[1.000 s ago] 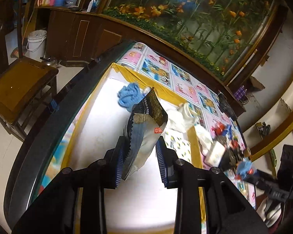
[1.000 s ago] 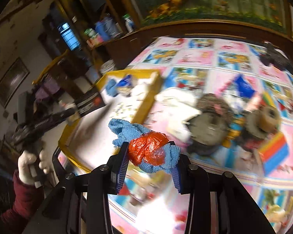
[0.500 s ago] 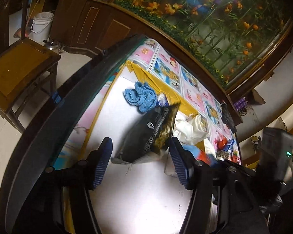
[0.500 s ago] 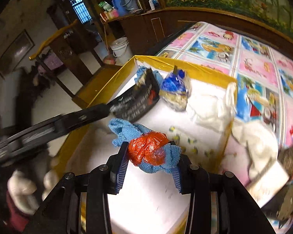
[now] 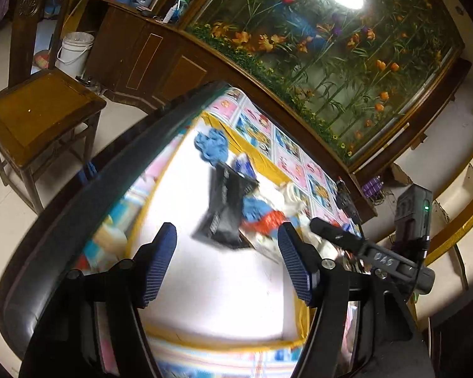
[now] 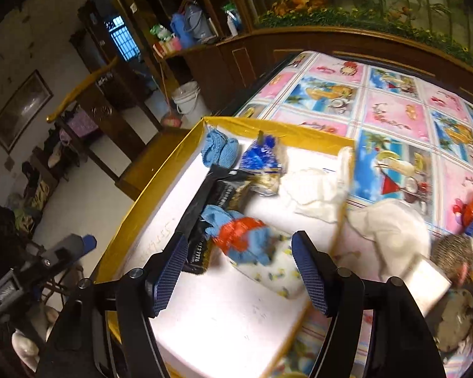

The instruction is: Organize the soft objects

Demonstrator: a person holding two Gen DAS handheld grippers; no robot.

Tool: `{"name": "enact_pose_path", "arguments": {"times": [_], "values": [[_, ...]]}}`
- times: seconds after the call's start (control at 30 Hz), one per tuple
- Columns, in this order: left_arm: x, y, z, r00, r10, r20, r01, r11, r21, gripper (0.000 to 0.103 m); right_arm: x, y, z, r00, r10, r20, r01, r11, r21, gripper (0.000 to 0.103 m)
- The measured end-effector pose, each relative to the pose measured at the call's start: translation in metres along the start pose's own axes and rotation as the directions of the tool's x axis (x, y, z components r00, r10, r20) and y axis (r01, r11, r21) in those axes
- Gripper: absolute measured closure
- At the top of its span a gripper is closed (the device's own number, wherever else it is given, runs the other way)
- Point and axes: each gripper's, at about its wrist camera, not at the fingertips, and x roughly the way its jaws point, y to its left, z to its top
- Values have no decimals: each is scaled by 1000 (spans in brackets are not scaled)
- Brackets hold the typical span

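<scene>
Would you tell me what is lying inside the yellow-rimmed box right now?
Inside the yellow-rimmed box: blue cloth, blue snack bag, black packet, red-and-blue bundle, white cloth. Anything beneath them is hidden.

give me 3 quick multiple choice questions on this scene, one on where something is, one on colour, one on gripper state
1. Where does the black bag lie?
A in the yellow-rimmed box
B on the chair
C in the bucket

2. What colour is the bundle wrapped in blue cloth?
A green
B red
C white

3. How are the right gripper's fingers?
A shut on the bundle
B shut on the bag
C open, empty

Answers: 1 A, it rests on the white floor of the box. 2 B, the bundle shows red plastic. 3 C, the right gripper stands spread, the bundle beyond it.
</scene>
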Motion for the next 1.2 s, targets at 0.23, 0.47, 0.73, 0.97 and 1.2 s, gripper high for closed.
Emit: {"name": "enact_pose_path", "arguments": {"times": [0.23, 0.47, 0.73, 0.97, 1.2], "values": [[-13, -20, -34, 1000, -16, -16, 17, 1000, 13, 37, -82, -45, -60, 994, -17, 106, 11, 998, 57, 24], [-12, -40, -62, 997, -14, -77, 16, 999, 32, 37, -155, -104, -144, 976, -145, 162, 120, 981, 152, 22], [0, -87, -93, 988, -22, -154, 47, 987, 156, 37, -220, -188, -236, 946, -270, 181, 173, 888, 426, 21], [12, -117, -117, 976, -13, -216, 64, 971, 230, 37, -239, -214, -268, 942, -277, 190, 149, 851, 504, 19], [25, -134, -135, 963, 1, -268, 78, 955, 286, 37, -216, -210, -258, 955, -238, 175, 127, 866, 483, 19]]}}
